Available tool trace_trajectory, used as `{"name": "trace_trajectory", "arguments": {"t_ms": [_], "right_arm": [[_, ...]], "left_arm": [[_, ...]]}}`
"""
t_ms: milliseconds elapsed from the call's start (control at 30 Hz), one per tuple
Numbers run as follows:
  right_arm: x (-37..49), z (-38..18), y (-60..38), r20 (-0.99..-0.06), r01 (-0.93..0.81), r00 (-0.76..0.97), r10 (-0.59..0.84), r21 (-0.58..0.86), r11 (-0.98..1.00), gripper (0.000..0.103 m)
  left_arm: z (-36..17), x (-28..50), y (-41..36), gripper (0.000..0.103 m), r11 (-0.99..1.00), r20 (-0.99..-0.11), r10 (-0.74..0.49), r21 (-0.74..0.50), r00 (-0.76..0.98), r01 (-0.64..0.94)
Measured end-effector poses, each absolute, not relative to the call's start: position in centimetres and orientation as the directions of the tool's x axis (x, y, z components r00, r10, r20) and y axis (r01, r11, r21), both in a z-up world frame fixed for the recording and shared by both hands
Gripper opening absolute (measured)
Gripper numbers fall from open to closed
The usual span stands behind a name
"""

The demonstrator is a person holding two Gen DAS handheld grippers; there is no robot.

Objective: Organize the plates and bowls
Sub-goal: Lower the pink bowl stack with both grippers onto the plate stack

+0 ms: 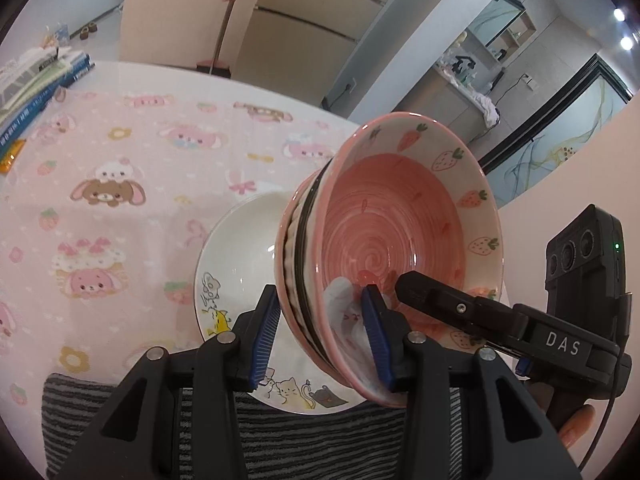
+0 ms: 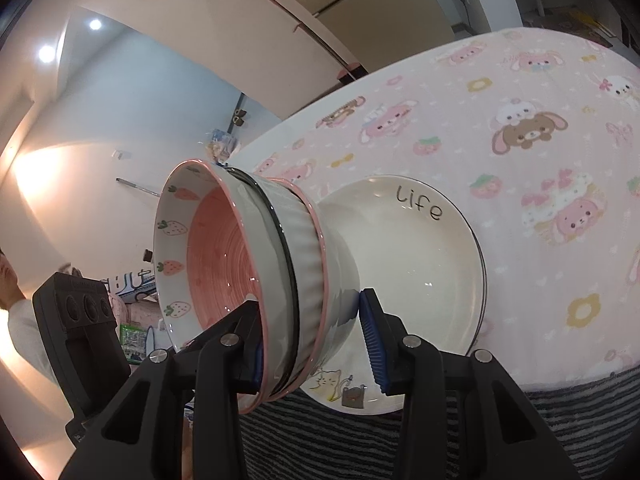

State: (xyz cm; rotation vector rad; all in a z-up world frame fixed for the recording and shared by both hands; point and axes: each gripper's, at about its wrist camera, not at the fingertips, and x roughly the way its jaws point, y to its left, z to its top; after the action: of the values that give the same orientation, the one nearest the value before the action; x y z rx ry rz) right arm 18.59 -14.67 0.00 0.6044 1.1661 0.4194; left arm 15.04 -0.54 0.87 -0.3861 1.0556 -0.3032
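Note:
A stack of nested bowls stands on a white plate [image 1: 240, 248] with cat drawings and the word "Life" [image 2: 420, 248]. The top bowl [image 1: 400, 232] is pink inside with strawberries and carrots on its rim; it also shows in the right wrist view [image 2: 216, 256]. Under it sits a white ribbed bowl [image 2: 308, 240] with a dark rim line. My left gripper [image 1: 320, 328] is closed around the rims of the stack from one side. My right gripper [image 2: 316, 344] grips the stack's rims from the opposite side, and it shows in the left wrist view [image 1: 452, 308].
The table has a pink cartoon rabbit cloth [image 1: 120, 160]. A grey striped cloth [image 1: 320, 432] lies at the near edge under the plate. A pile of books [image 1: 36, 84] sits at the table's far left. A person [image 2: 12, 288] is at the left edge.

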Motion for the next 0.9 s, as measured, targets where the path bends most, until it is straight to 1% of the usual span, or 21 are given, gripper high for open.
{"name": "trace_trajectory", "arguments": {"t_ms": [333,567,900], "right_arm": [[18.0,-2.7,-15.9,-0.779,0.072,0.31,0.544,0.59,0.804,0.042],[17.8,-3.3,-16.0,-0.807,0.085,0.284,0.518,0.559,0.825,0.042],[17.1,-2.6,-14.9,-0.861,0.054,0.233,0.451,0.475,0.879,0.042]], "left_arm": [[-2.0,15.3,-2.3,0.041,0.88,-0.809,-0.461,-0.47,0.365,0.069],[-3.2,15.4,-2.8,0.041,0.878,-0.827,-0.471,-0.472,0.308,0.075],[-2.7,15.3,-3.1,0.043,0.883,-0.838,-0.468,-0.457,0.282,0.107]]}}
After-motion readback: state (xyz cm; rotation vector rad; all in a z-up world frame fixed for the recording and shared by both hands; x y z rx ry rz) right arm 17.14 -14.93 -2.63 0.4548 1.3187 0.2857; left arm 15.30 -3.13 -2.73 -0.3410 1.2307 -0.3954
